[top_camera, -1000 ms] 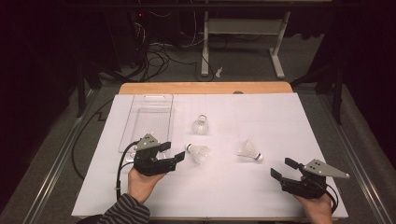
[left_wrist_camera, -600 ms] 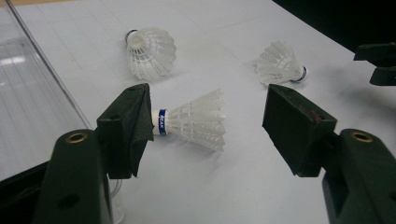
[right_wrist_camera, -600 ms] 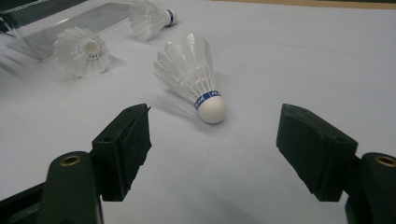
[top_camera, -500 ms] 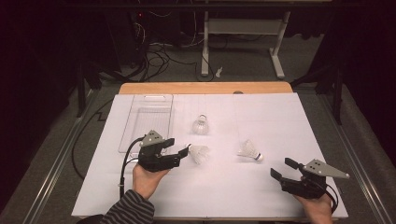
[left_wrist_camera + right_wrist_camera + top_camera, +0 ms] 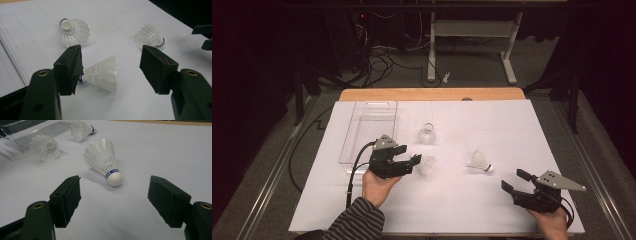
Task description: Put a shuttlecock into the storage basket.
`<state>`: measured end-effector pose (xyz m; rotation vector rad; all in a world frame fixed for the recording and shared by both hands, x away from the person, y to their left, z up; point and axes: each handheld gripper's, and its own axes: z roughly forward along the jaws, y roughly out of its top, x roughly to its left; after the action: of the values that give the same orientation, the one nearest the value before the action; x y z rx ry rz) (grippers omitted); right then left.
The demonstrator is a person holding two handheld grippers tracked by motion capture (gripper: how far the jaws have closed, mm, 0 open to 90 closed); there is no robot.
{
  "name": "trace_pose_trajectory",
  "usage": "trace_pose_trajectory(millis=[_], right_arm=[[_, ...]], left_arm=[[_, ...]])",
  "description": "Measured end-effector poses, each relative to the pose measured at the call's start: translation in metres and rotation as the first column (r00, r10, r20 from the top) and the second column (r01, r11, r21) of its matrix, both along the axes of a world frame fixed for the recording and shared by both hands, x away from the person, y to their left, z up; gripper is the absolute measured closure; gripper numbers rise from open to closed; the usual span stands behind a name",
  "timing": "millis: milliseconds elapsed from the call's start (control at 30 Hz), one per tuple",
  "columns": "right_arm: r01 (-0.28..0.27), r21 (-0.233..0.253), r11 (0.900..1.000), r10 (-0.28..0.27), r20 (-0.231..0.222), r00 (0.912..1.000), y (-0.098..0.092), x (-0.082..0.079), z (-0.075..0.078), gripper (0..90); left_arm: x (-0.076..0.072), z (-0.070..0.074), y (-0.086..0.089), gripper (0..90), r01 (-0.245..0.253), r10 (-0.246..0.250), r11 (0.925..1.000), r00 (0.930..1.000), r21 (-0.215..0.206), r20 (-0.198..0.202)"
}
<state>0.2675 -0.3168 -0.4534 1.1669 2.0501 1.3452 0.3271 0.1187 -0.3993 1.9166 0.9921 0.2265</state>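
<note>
White paper-covered table [image 5: 512, 125], high view: the sheet spans the centre of the frame, with a strip of bare wood along its far edge. Clear rectangular plastic tray [image 5: 371, 131], upper left of the sheet: it appears empty; none of the shuttlecocks lies inside it.

Left gripper [image 5: 408, 163], left of centre: its jaws stand wide apart, with nothing between the pads. In the left gripper view, the nearest white feathered shuttlecock [image 5: 101, 74] lies on its side at the centre of the frame, its cork end hidden behind the left-hand jaw and its skirt pointing into the gap between the jaws. In the high view, this shuttlecock [image 5: 427, 165] lies just beyond the jaw tips.

Right gripper [image 5: 512, 182], lower right: jaws likewise wide apart and empty, resting low above the paper. A second shuttlecock with a blue band at the cork [image 5: 103, 161] lies ahead of it, upper centre of the right gripper view, apart from both jaws.

A third shuttlecock, upright on its skirt [image 5: 426, 134], stands above centre, just right of the tray.

Step in hand, as judged: approach by the left gripper for a grasp on the nearest shuttlecock. The next move calls for a short advance until the skirt lies between the pads, then a gentle closure, since the feathers would crush easily. A carry to the tray seems the likely aim.
</note>
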Motion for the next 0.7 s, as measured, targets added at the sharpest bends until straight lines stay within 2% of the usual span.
trace_pose_trajectory(millis=[267,367,700], right_arm=[[-0.001,0.002,1.000,0.001,-0.001,1.0000,0.000,0.000,0.000,27.0],[-0.001,0.001,1.000,0.001,-0.002,1.0000,0.000,0.000,0.000,26.9],[-0.003,0.001,1.000,0.003,-0.008,1.0000,0.000,0.001,0.000,26.9]], left_arm=[[0.008,0.002,-0.013,35.9,0.020,-0.020,0.9996,0.9998,0.020,-0.006],[0.011,0.003,-0.017,36.0,0.028,-0.028,0.9993,0.9992,0.024,-0.030],[0.016,0.008,-0.026,37.9,0.022,-0.016,0.9954,0.9979,0.093,-0.062]])
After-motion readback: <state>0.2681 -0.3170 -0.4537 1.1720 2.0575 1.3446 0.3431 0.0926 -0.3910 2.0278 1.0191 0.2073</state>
